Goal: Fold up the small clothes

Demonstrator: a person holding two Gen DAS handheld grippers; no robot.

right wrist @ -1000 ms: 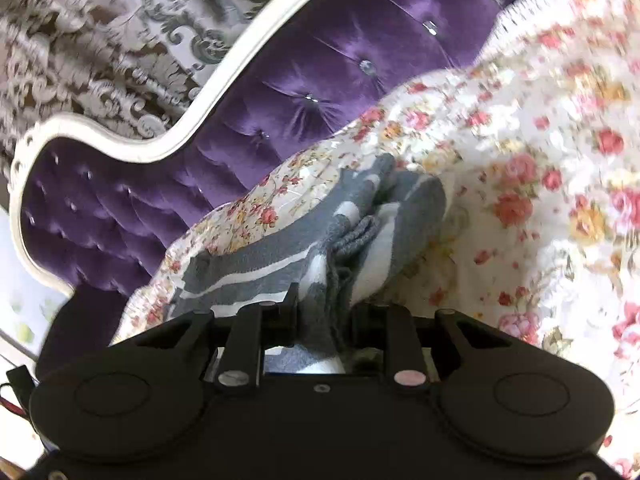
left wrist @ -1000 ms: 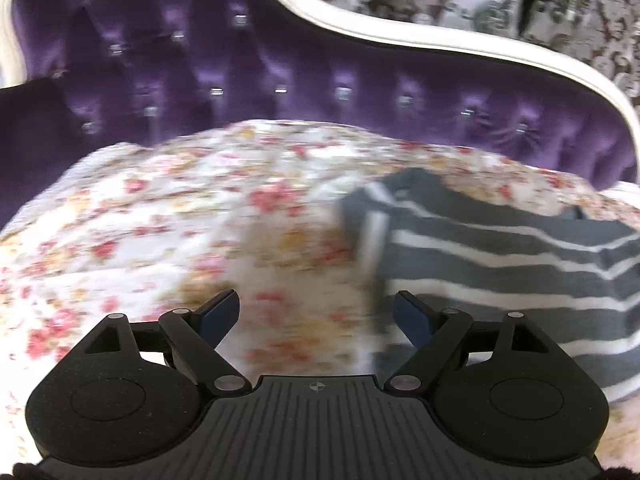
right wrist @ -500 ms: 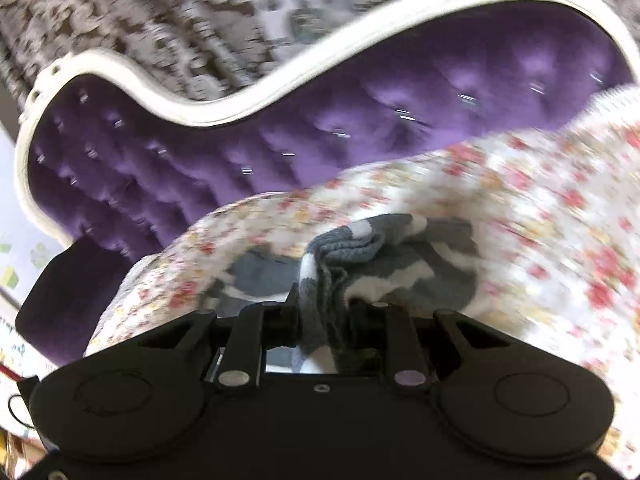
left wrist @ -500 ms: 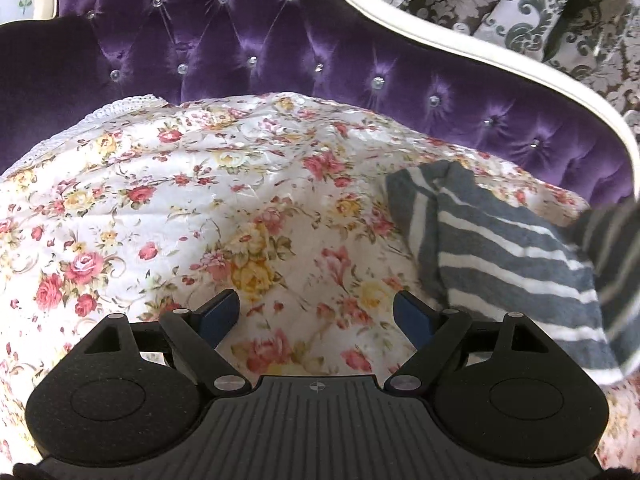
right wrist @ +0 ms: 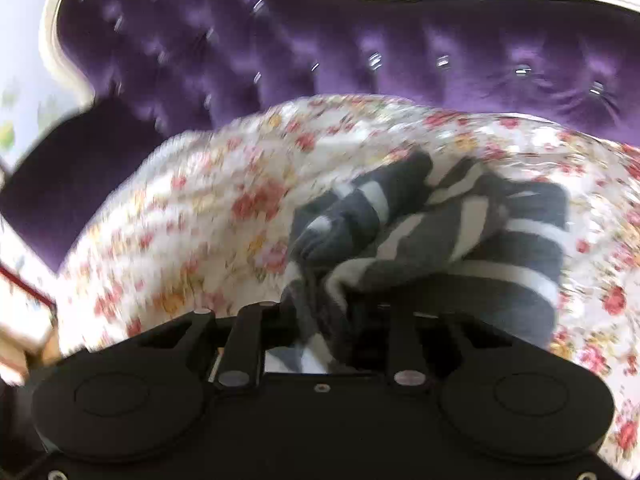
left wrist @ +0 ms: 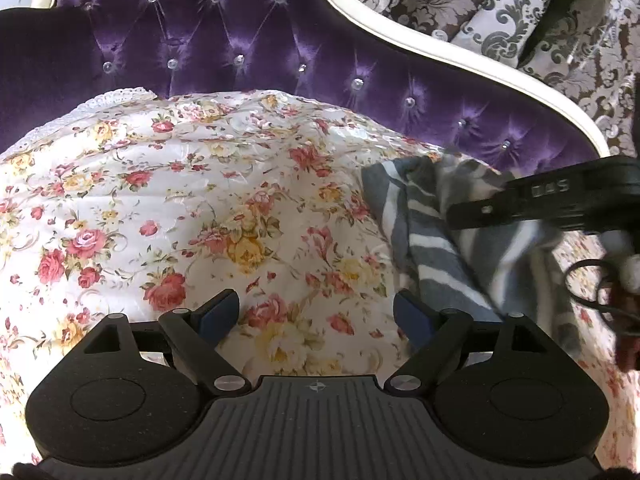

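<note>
- Two grippers are at work: low in the left wrist view, the left gripper (left wrist: 316, 316) stays spread wide and empty over the floral quilt (left wrist: 168, 200).
- Right gripper (right wrist: 320, 320) jaws are opening, with the striped grey garment (right wrist: 460, 240) still between them; a second ago it was pinched tight, so I judge the fold is being released.
- Garment now lies bunched at the frame's centre right.
- Writing: "045", seen upside down, on the right gripper's body at the left view's right edge.

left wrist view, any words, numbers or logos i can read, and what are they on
"045", raised characters seen upside down and somewhat blurred, on the black body of the right gripper above the striped garment.
A small compass-like emblem, no letters, on the left gripper base.
Nothing else legible.
</note>
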